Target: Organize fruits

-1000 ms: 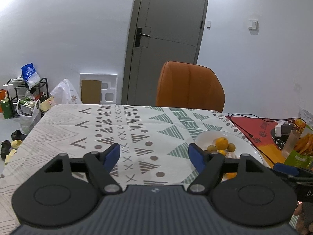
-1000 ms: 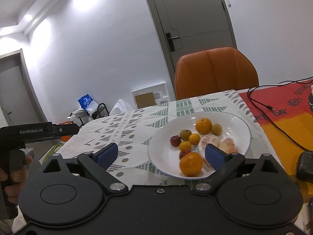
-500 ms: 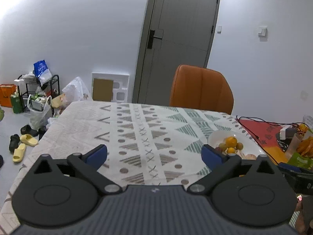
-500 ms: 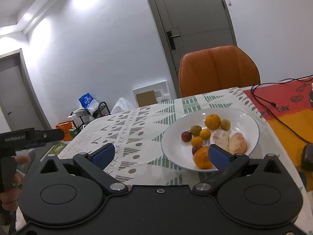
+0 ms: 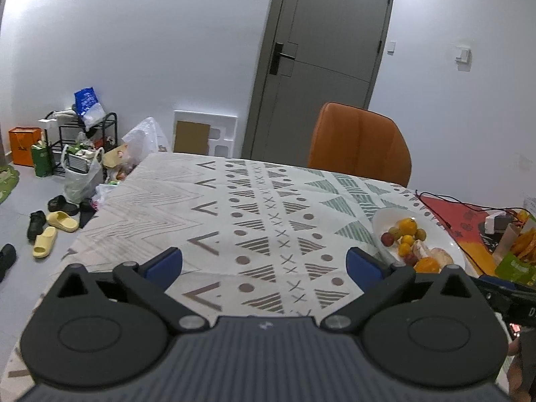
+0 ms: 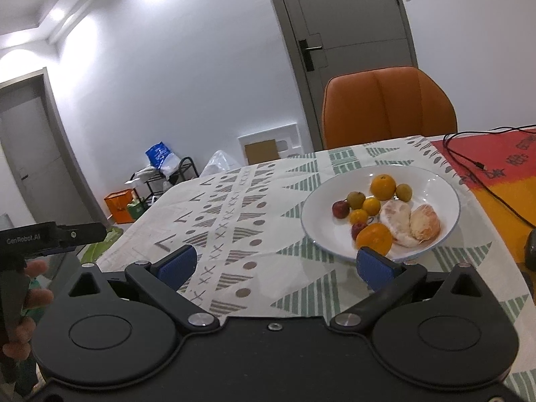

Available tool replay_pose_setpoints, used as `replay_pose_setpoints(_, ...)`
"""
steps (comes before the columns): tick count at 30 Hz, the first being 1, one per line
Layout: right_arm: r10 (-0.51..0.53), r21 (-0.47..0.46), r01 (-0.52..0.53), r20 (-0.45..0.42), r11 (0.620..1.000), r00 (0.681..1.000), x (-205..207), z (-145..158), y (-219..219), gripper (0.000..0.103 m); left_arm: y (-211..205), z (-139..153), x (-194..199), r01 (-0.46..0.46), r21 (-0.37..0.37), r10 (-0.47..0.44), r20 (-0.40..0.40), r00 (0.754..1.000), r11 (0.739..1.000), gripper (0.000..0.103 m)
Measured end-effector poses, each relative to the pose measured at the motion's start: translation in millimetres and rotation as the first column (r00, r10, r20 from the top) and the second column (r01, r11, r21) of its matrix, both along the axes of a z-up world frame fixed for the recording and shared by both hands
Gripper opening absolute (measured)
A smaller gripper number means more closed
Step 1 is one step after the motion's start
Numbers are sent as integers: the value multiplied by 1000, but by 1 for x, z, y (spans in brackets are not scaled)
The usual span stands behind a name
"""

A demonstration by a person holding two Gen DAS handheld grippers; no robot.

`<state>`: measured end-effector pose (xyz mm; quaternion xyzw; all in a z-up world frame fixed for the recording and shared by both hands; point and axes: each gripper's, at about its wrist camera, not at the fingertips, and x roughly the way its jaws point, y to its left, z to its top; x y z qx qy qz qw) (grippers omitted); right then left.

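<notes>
A white plate [image 6: 445,201] [image 5: 445,238] holds several fruits: oranges [image 6: 382,186], small yellow-green and red ones [image 6: 340,208], and two peeled citrus pieces [image 6: 424,222]. It rests on a patterned tablecloth [image 6: 241,214] [image 5: 268,221]. My right gripper [image 6: 276,266] is open above the cloth, short of the plate, its right finger [image 6: 372,266] near the plate's front rim. My left gripper [image 5: 264,263] is open over bare cloth, the plate off to its right. Both hold nothing.
An orange chair [image 6: 388,107] [image 5: 360,142] stands behind the table before a grey door [image 5: 321,50]. A red and orange mat [image 6: 495,164] with a black cable [image 6: 469,164] lies right of the plate. Snack packets [image 5: 516,251] sit at the right. Shoes and bags [image 5: 80,160] clutter the floor left.
Both grippers have drawn back and risen, so more of the table shows. The left gripper's fingers have spread wider. The plate now sits farther ahead of the right gripper.
</notes>
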<state>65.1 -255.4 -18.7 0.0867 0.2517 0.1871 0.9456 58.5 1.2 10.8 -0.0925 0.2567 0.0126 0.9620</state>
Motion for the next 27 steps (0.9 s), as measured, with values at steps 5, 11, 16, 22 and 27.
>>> replay_pose_setpoints(5,8,-8,-8,-16,1000,1000,-7,-3,4,103,5,-2,-9,-18,23,18,-7,1000,1000,103)
replay_pose_setpoints(11,2,-54,-3,-25,999,1000,-13,-11,12,103,7,-10,-12,-3,23,4,-32,999,1000,103)
replay_pose_setpoints(16,9,-61,-11,-26,998,1000,-16,-13,15,103,6,-19,-15,-3,47,5,-51,999,999,103)
replay_pose_setpoints(22,5,-61,-6,-19,998,1000,-16,-12,14,103,4,-24,-18,12,72,-8,-65,998,997,103)
replay_pose_setpoints(27,5,-64,-6,-18,998,1000,-15,-12,14,103,3,-24,-18,17,81,-12,-64,998,997,103)
